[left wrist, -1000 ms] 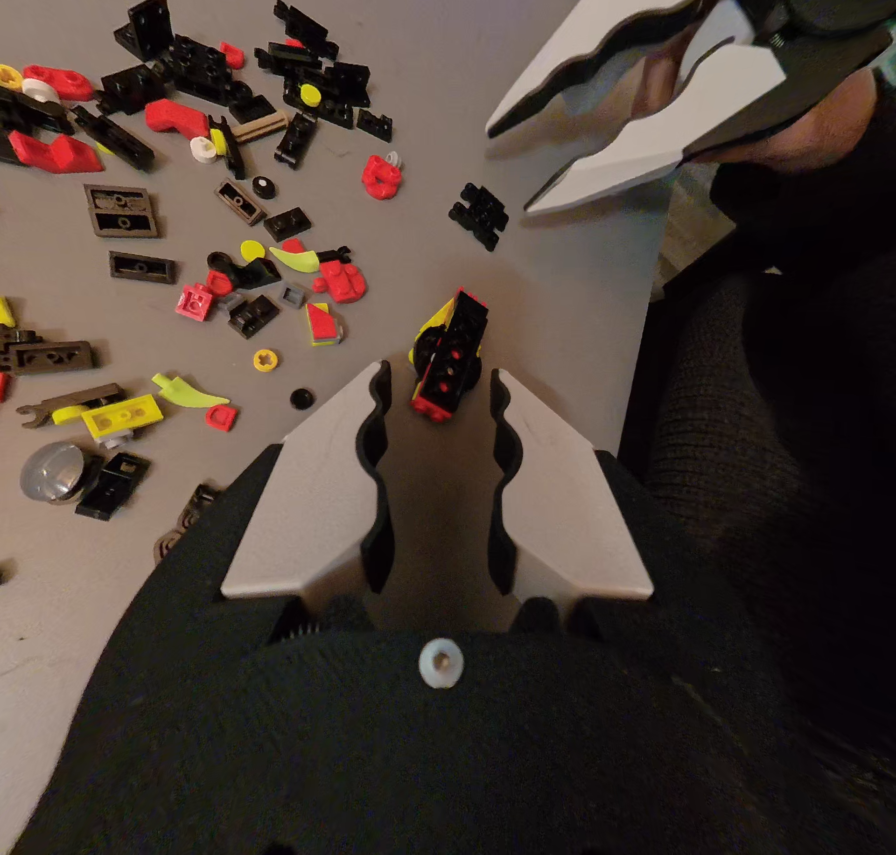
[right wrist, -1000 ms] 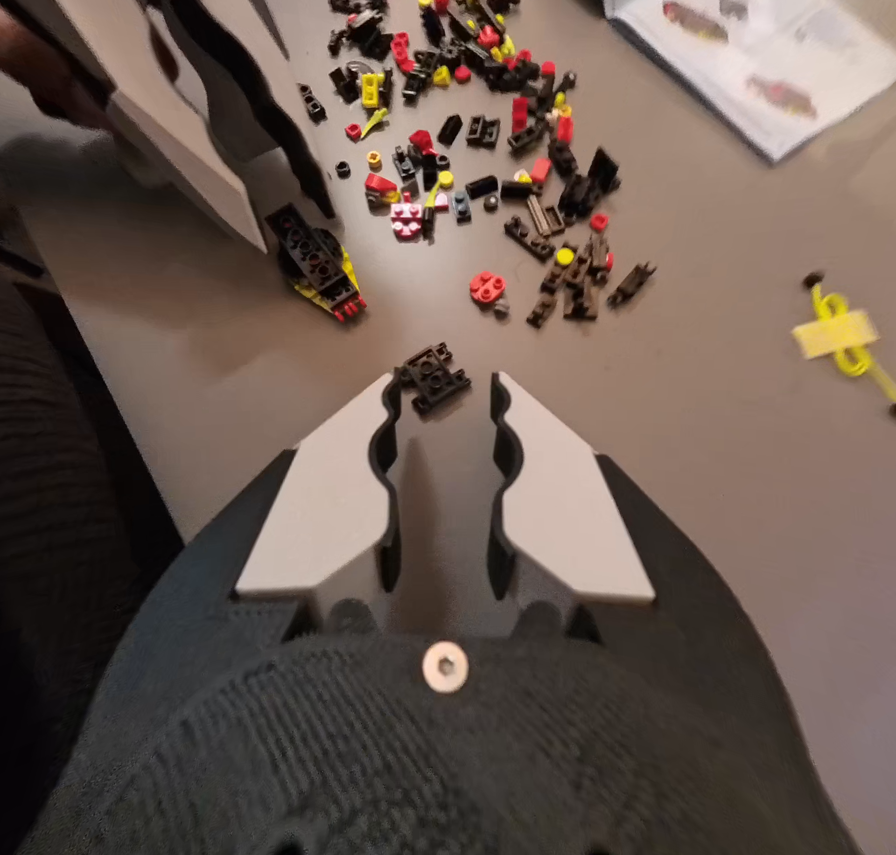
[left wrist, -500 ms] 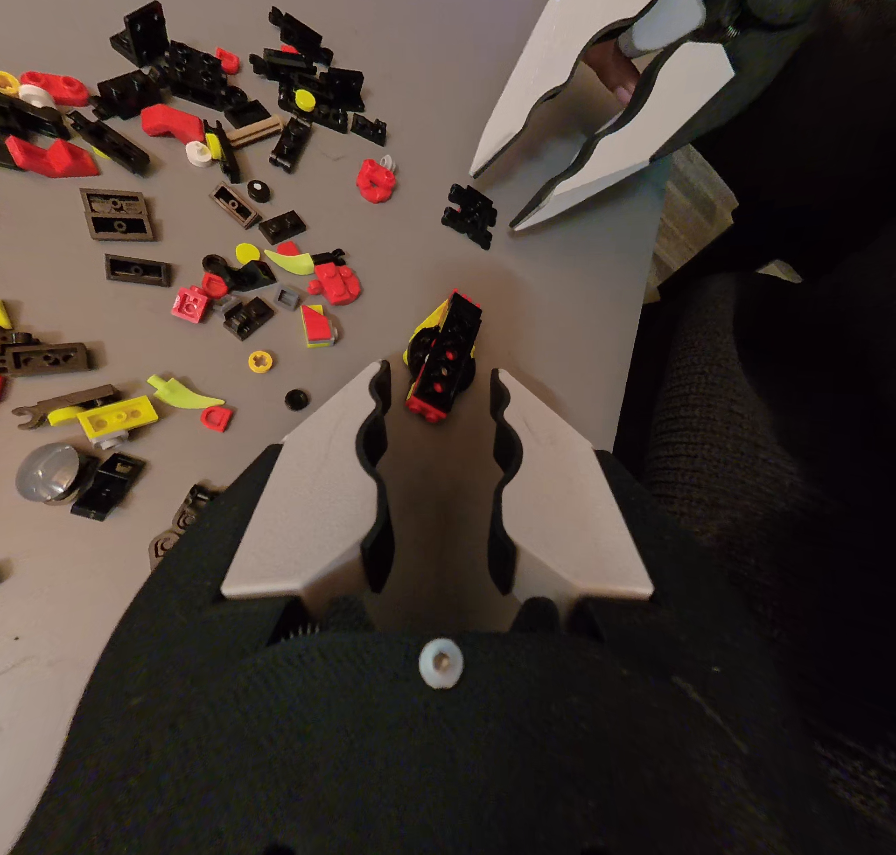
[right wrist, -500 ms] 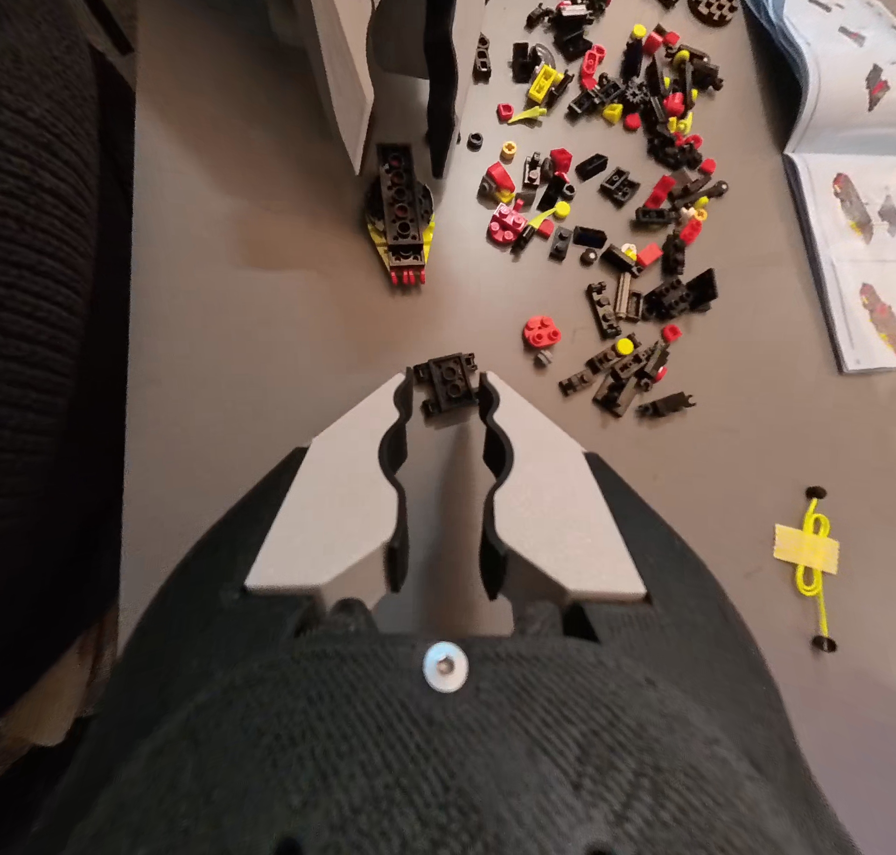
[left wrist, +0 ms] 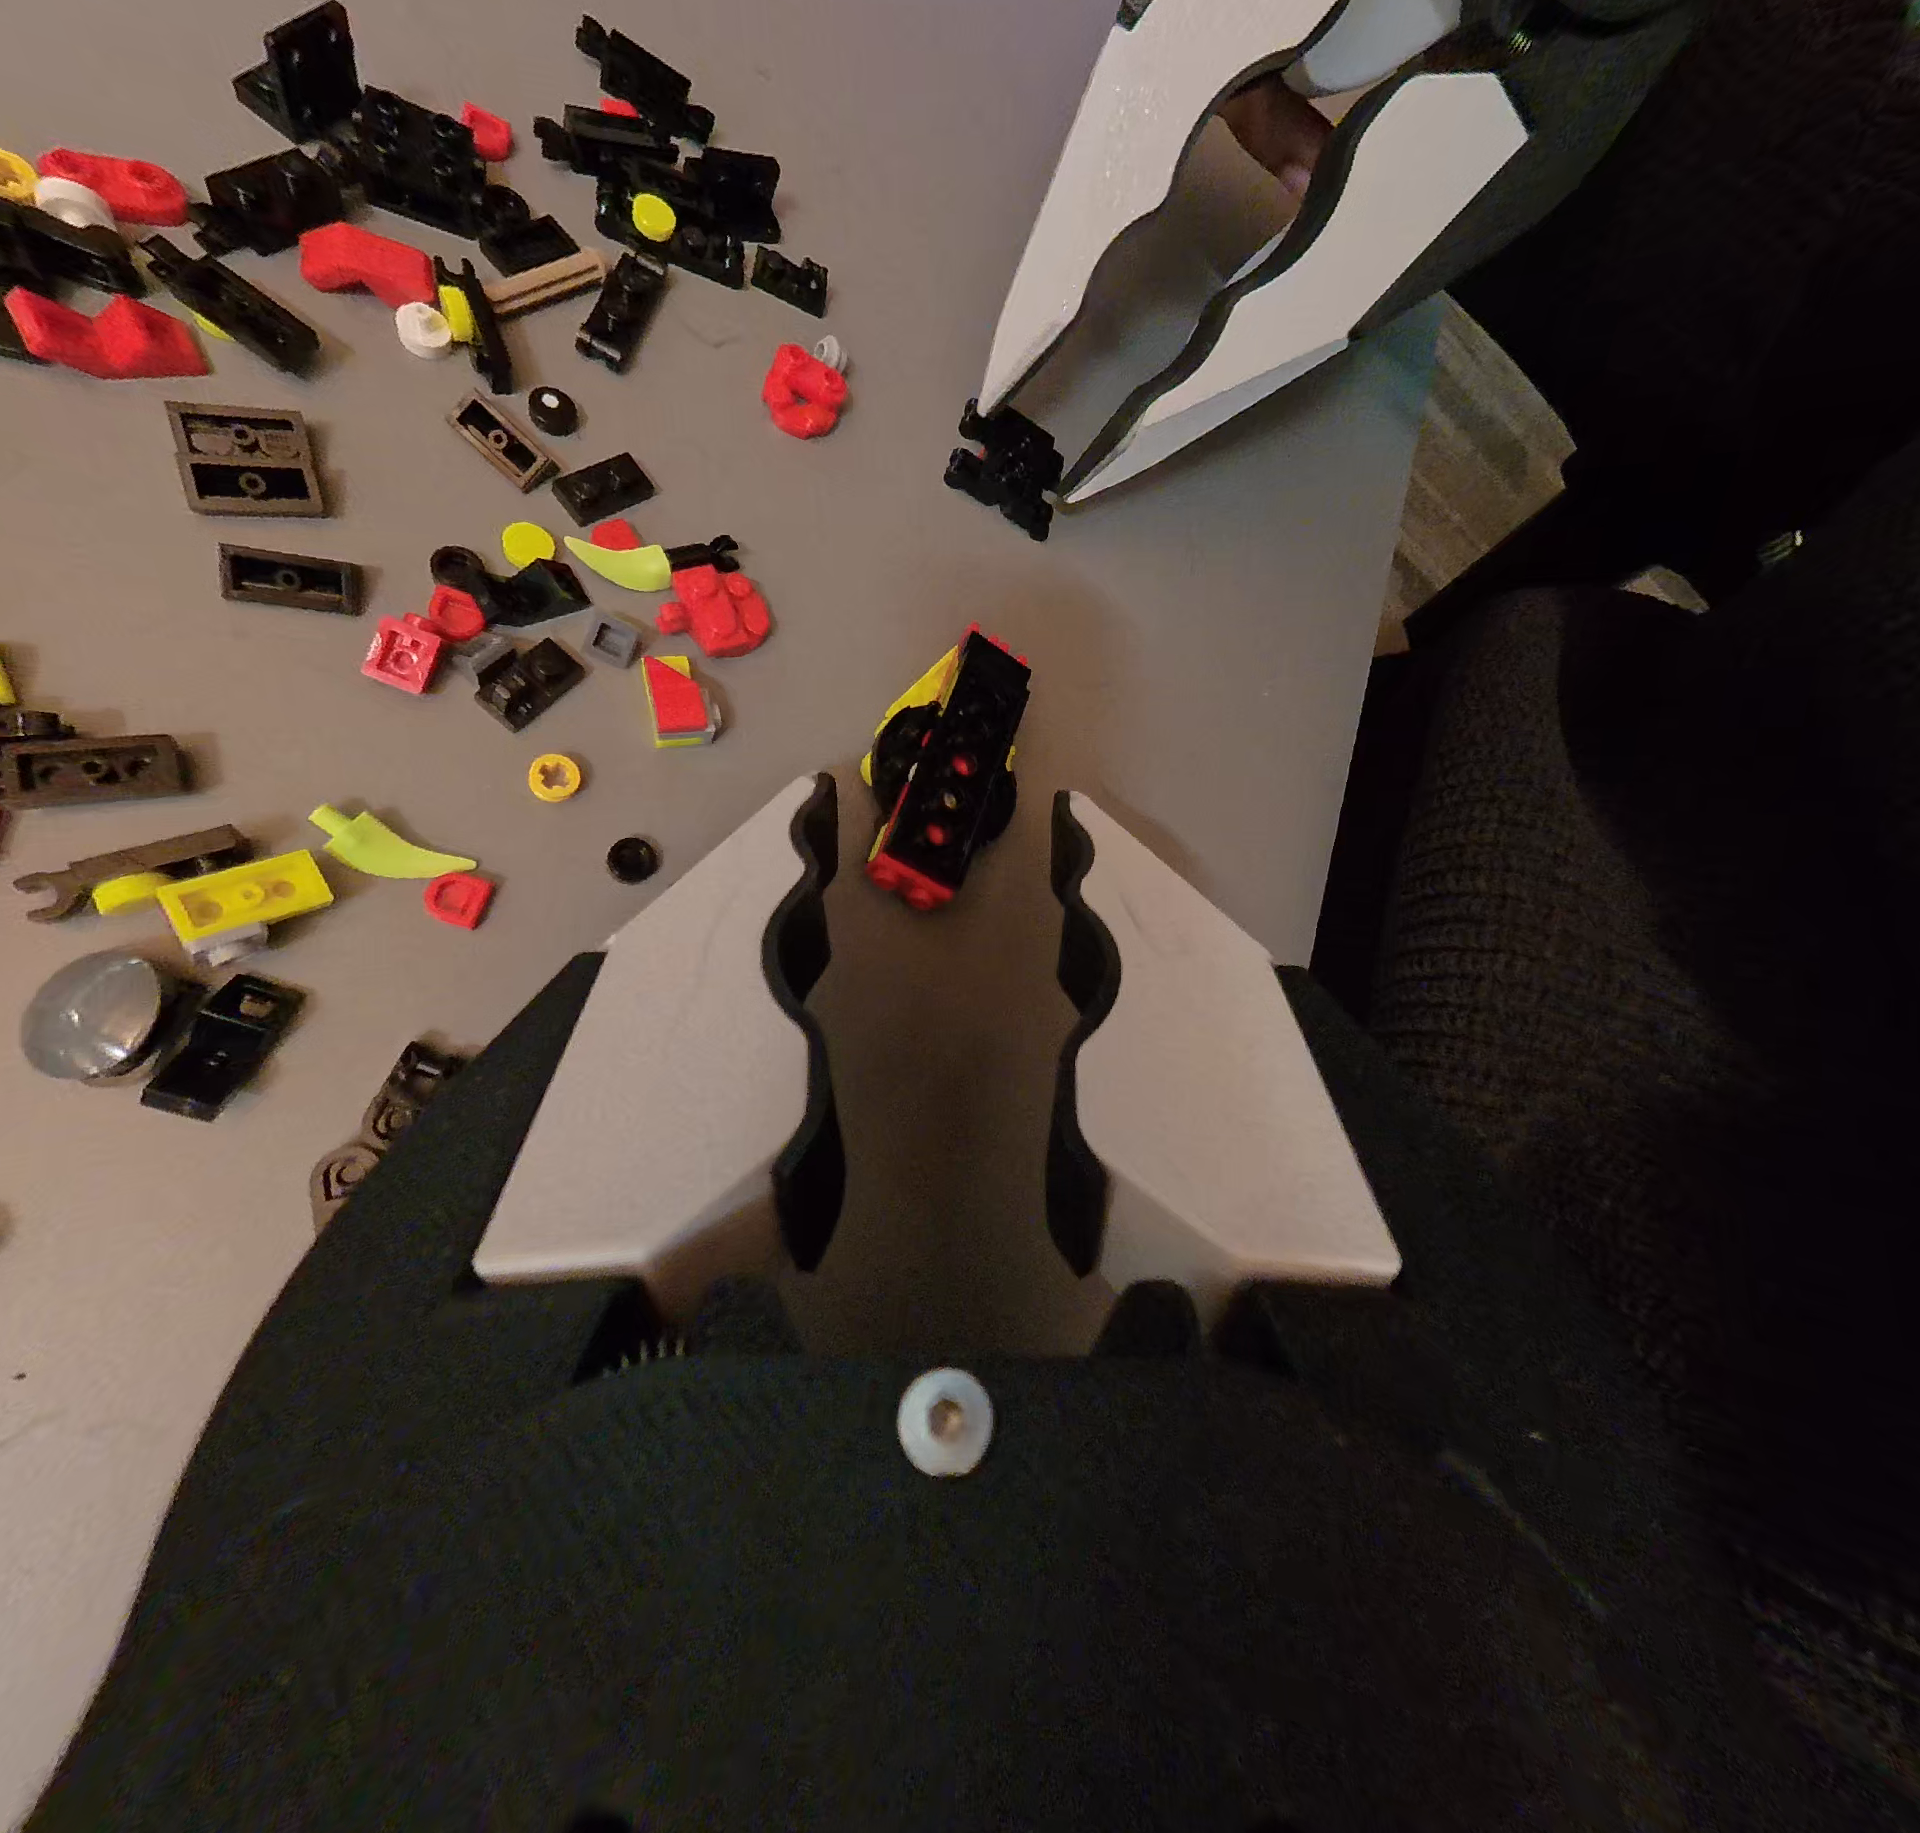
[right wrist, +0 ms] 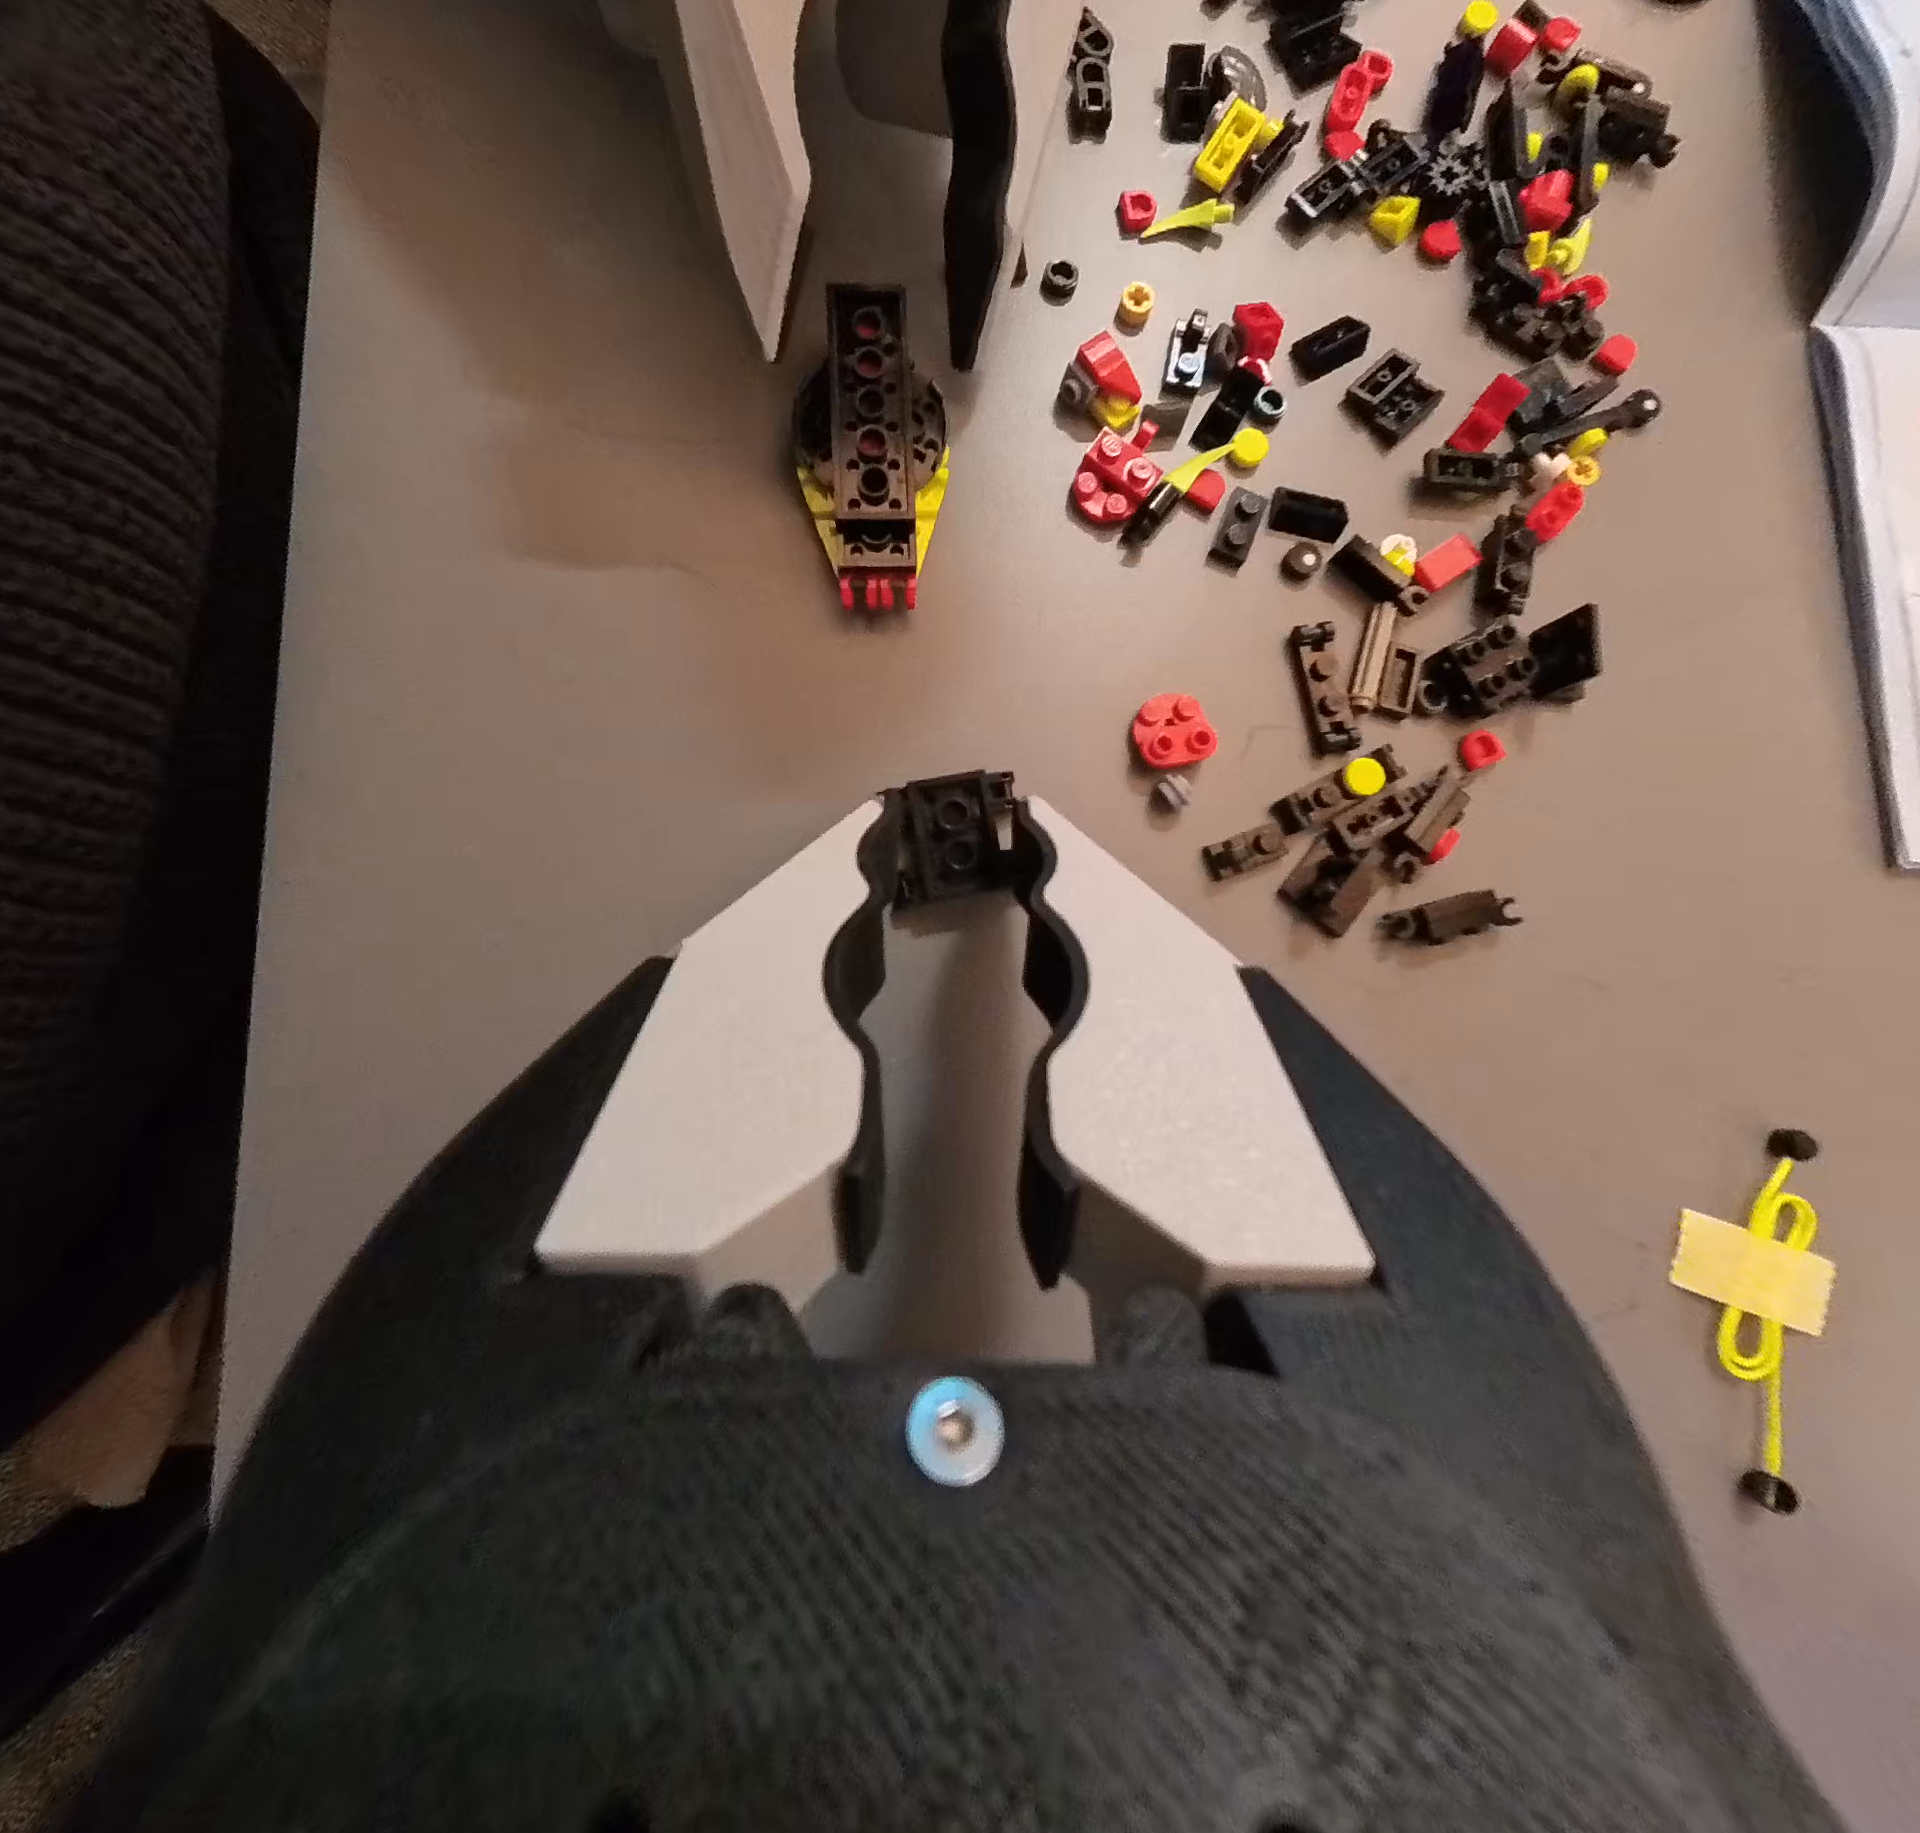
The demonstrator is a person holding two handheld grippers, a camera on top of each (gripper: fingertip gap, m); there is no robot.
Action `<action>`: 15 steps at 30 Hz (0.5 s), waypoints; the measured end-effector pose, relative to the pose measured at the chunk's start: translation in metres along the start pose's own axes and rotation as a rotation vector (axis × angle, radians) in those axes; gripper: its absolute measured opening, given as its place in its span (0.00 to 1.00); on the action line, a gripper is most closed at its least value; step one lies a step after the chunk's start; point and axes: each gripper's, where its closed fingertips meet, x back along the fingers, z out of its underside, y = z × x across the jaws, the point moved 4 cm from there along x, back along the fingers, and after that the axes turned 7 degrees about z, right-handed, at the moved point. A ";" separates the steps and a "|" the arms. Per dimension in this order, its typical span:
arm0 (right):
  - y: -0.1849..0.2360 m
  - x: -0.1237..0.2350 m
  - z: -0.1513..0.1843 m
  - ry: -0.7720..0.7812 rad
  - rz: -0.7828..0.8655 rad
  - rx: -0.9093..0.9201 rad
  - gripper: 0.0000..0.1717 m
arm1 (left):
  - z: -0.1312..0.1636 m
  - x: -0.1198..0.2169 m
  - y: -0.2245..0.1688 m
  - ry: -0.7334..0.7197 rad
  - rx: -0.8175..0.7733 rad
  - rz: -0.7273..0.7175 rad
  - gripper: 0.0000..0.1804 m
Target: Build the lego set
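Note:
My right gripper (right wrist: 954, 827) is shut on a small black studded brick piece (right wrist: 951, 836) that sits on the grey table (right wrist: 540, 744); both pads press its sides. The same gripper (left wrist: 1023, 453) and the black piece (left wrist: 1003, 469) show at the upper right of the left wrist view. My left gripper (left wrist: 940, 807) is open and empty. A small black, red and yellow brick model (left wrist: 951, 765) stands between its fingertips with a gap on each side. In the right wrist view that model (right wrist: 871, 433) lies between the left gripper's fingers (right wrist: 769, 152).
Many loose black, red and yellow brick pieces (left wrist: 436, 349) are scattered over the table's left part. An open instruction booklet (right wrist: 1870, 349) lies at the far right. A yellow cord with a yellow tape tag (right wrist: 1756, 1274) lies on the right. The table's edge (left wrist: 1361, 765) runs beside a dark knitted sleeve. The left gripper's tips are roughly 9 cm from the right gripper's.
My right gripper has swung round, come down over the small black piece and closed its pads on it. My left gripper has stayed open around the model.

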 end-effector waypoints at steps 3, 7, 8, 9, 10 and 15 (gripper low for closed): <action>0.001 -0.002 0.003 0.021 0.002 0.010 0.11 | 0.001 0.000 0.000 0.003 0.003 0.001 0.22; 0.002 -0.002 0.002 0.019 -0.002 0.009 0.11 | 0.001 0.000 0.001 0.002 0.004 -0.005 0.22; 0.002 -0.002 0.002 0.018 -0.004 0.009 0.10 | 0.001 0.000 0.001 0.002 0.005 -0.004 0.21; 0.002 -0.002 0.002 0.019 -0.004 0.010 0.09 | 0.001 0.000 0.000 0.003 0.006 -0.004 0.21; 0.002 -0.002 0.002 0.019 -0.002 0.010 0.08 | 0.001 -0.001 0.001 0.005 0.007 -0.004 0.22; 0.001 0.000 -0.001 0.003 0.012 -0.002 0.00 | 0.002 -0.001 0.001 0.012 0.006 -0.009 0.22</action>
